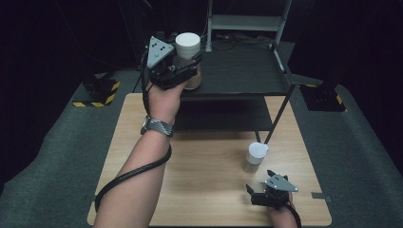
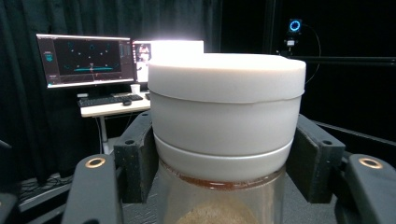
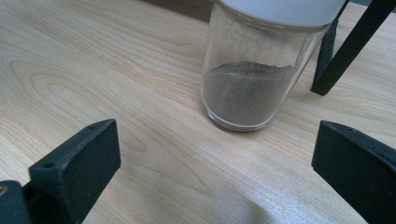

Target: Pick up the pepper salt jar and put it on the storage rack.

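wooden table (image 1: 209,190) with a black two-tier shelf (image 1: 237,71) standing at its 12 o'clock edge. the left gripper (image 1: 183,66) is raised over the shelf's upper tier at about 11 o'clock, jaws clamped on a white-lidded glass jar (image 2: 226,130) just below the lid; brown powder shows in the base. a second jar (image 1: 255,158) of grey-brown powder stands on the table at 4 o'clock, beside a shelf leg. the right gripper (image 1: 261,190) rests at 5 o'clock, jaws spread wide and empty, aimed at that jar, not touching. judgement: glass is rigid, smooth and breakable, moderately light; grip the wall below the lid, keep upright
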A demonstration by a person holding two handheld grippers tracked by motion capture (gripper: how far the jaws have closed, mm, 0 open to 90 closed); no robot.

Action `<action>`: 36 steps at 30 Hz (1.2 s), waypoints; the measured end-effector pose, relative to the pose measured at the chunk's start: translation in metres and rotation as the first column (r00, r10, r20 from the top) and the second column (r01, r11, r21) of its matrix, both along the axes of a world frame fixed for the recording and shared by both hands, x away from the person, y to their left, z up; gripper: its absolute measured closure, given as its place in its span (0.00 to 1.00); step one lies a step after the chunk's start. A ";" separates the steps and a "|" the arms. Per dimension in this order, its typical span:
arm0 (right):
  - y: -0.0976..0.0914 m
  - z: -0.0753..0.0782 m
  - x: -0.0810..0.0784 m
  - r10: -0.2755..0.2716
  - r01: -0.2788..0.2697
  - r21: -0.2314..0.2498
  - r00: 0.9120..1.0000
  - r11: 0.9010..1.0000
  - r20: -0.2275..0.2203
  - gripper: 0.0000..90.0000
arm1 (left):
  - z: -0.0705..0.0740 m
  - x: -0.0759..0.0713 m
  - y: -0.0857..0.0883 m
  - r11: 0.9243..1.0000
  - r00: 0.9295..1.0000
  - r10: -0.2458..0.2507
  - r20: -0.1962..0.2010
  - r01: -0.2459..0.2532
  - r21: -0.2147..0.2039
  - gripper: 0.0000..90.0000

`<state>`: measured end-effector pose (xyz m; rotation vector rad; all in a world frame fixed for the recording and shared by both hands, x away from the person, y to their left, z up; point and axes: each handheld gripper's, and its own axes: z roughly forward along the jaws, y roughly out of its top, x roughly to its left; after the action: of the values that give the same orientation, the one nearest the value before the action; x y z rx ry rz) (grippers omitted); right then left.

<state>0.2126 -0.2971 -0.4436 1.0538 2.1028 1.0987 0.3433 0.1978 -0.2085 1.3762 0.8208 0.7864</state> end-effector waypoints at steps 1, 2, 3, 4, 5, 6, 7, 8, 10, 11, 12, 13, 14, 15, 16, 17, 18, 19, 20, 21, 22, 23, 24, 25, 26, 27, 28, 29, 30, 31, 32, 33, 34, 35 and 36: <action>0.000 0.000 0.000 0.000 0.000 0.000 1.000 1.000 0.000 0.00 | 0.000 0.000 0.000 1.000 1.000 -0.001 0.003 0.001 0.004 0.39; 0.000 0.000 0.000 -0.001 0.001 -0.001 1.000 1.000 0.000 0.00 | 0.000 0.000 0.000 1.000 1.000 -0.002 0.004 0.002 0.003 0.39; 0.000 0.000 0.000 -0.001 0.001 -0.001 1.000 1.000 0.000 0.00 | 0.000 0.000 0.000 1.000 1.000 -0.003 0.003 0.003 0.003 0.39; 0.000 0.000 0.000 -0.001 0.001 -0.001 1.000 1.000 0.000 0.00 | 0.000 0.000 0.000 1.000 1.000 -0.003 0.003 0.003 0.003 0.38; 0.000 0.000 0.000 0.000 0.000 -0.003 1.000 1.000 0.001 0.00 | 0.000 0.000 0.000 1.000 1.000 -0.003 0.001 0.003 0.003 0.38; 0.001 0.000 0.000 0.000 0.000 -0.004 1.000 1.000 0.002 0.00 | 0.000 0.000 0.000 1.000 1.000 -0.002 0.001 0.002 0.001 0.38; 0.001 0.000 0.000 0.000 0.000 -0.004 1.000 1.000 0.002 0.00 | -0.001 0.000 0.001 1.000 1.000 -0.003 0.002 0.003 -0.001 0.38; 0.001 0.000 0.000 0.000 0.000 -0.004 1.000 1.000 0.002 0.00 | -0.001 0.000 0.001 1.000 1.000 -0.003 0.002 0.003 -0.001 0.38; 0.000 0.000 0.000 0.000 0.000 -0.002 1.000 1.000 0.003 0.00 | -0.002 0.000 0.000 1.000 1.000 -0.003 0.004 0.003 -0.002 0.38; 0.000 0.000 0.000 0.000 0.000 -0.002 1.000 1.000 0.003 0.00 | -0.002 0.000 0.000 1.000 1.000 -0.003 0.004 0.003 -0.002 0.38; 0.001 0.000 0.000 0.000 0.000 -0.003 1.000 1.000 0.002 0.00 | -0.001 0.000 0.000 1.000 1.000 -0.002 0.002 0.002 -0.002 0.38; 0.001 0.000 0.000 0.001 -0.001 -0.004 1.000 1.000 0.001 0.00 | -0.001 0.000 0.000 1.000 1.000 -0.001 0.001 0.001 -0.001 0.38; 0.001 0.000 0.000 0.000 0.000 -0.004 1.000 1.000 -0.001 0.00 | -0.001 0.000 0.000 1.000 1.000 -0.001 0.000 0.001 -0.002 0.38; 0.001 0.000 0.000 0.002 -0.002 -0.004 1.000 1.000 0.001 0.00 | -0.001 0.000 0.000 1.000 1.000 0.000 -0.002 0.000 -0.003 0.38; 0.000 0.000 0.000 0.002 -0.002 -0.003 1.000 1.000 0.001 0.00 | -0.001 0.000 -0.001 1.000 1.000 0.001 -0.005 -0.001 -0.006 0.38; 0.000 0.000 0.000 0.002 -0.002 -0.003 1.000 1.000 0.001 0.00 | -0.001 0.000 -0.001 1.000 1.000 0.001 -0.005 -0.001 -0.006 0.36; 0.000 0.000 0.000 0.001 -0.001 -0.001 1.000 1.000 -0.001 0.00 | -0.001 -0.001 -0.001 1.000 1.000 0.006 -0.007 -0.006 -0.011 0.36; 0.000 0.000 0.000 0.001 -0.001 0.000 1.000 1.000 -0.001 0.00 | -0.001 -0.001 -0.001 1.000 1.000 0.007 -0.010 -0.007 -0.016 0.33; 0.000 0.000 0.000 0.001 -0.001 -0.001 1.000 1.000 -0.001 0.00 | 0.000 -0.002 -0.002 1.000 1.000 0.006 -0.015 -0.006 -0.020 0.29; 0.000 0.000 0.000 0.001 -0.001 -0.001 1.000 1.000 -0.002 0.00 | 0.000 -0.003 -0.002 1.000 1.000 0.009 -0.014 -0.009 -0.015 0.26; 0.000 0.000 0.000 0.001 -0.001 -0.001 1.000 1.000 -0.002 0.00 | 0.000 -0.003 -0.002 1.000 1.000 0.009 -0.014 -0.009 -0.015 0.24; 0.000 0.000 0.000 0.001 -0.001 0.001 1.000 1.000 0.000 0.00 | 0.001 -0.006 -0.004 1.000 1.000 0.020 -0.014 -0.020 -0.011 0.21; 0.000 0.000 0.000 0.000 0.000 0.002 1.000 1.000 0.001 0.00 | 0.001 -0.006 -0.004 1.000 1.000 0.020 -0.014 -0.020 -0.011 0.17; 0.000 0.000 0.000 0.000 0.000 0.002 1.000 1.000 0.001 0.00 | 0.001 -0.009 -0.003 1.000 1.000 0.022 -0.018 -0.022 -0.020 0.15; 0.000 0.000 0.000 0.000 0.000 0.002 1.000 1.000 0.001 0.00 | 0.001 -0.009 -0.003 1.000 1.000 0.022 -0.018 -0.022 -0.020 0.10; 0.000 0.000 0.000 0.000 0.000 0.001 1.000 1.000 0.001 0.00 | 0.002 -0.010 -0.003 1.000 0.999 0.024 -0.024 -0.024 -0.020 0.10; 0.000 0.000 0.000 0.001 -0.001 -0.001 1.000 1.000 -0.001 0.00 | 0.003 -0.012 -0.002 1.000 0.999 0.016 -0.029 -0.017 -0.021 0.06; 0.001 0.000 0.000 0.002 -0.002 -0.003 1.000 1.000 0.000 0.00 | 0.003 -0.013 -0.002 1.000 0.999 0.015 -0.031 -0.015 -0.016 0.04; 0.001 0.000 0.000 0.002 -0.002 -0.004 1.000 1.000 0.000 0.00 | 0.002 -0.015 0.000 1.000 1.000 0.006 -0.029 -0.007 -0.017 0.01; 0.001 0.000 0.000 0.002 -0.002 -0.004 1.000 1.000 0.000 0.00 | 0.002 -0.015 0.000 1.000 1.000 0.006 -0.029 -0.007 -0.017 0.00; 0.001 0.000 0.000 0.002 -0.002 -0.005 1.000 1.000 0.001 0.00 | 0.002 -0.017 0.001 1.000 1.000 0.001 -0.026 -0.001 -0.013 0.00; 0.001 0.000 0.000 0.001 -0.001 -0.006 1.000 1.000 0.001 0.00 | 0.002 -0.018 0.001 1.000 1.000 -0.003 -0.024 0.003 -0.009 0.00; 0.001 0.000 0.000 0.001 -0.001 -0.007 1.000 1.000 0.000 0.00 | 0.001 -0.022 0.003 1.000 1.000 -0.009 -0.020 0.009 -0.006 0.00; 0.002 0.000 0.000 0.001 -0.001 -0.008 1.000 1.000 0.001 0.00 | -0.001 -0.024 0.005 1.000 1.000 -0.012 -0.018 0.012 -0.009 0.00; 0.002 0.000 0.000 0.001 -0.001 -0.008 1.000 1.000 0.001 0.00 | -0.001 -0.024 0.005 1.000 1.000 -0.012 -0.018 0.012 -0.009 0.00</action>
<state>0.2125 -0.2956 -0.4435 1.0483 2.1054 1.0899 0.3190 0.2024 -0.2091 1.3807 0.8283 0.7606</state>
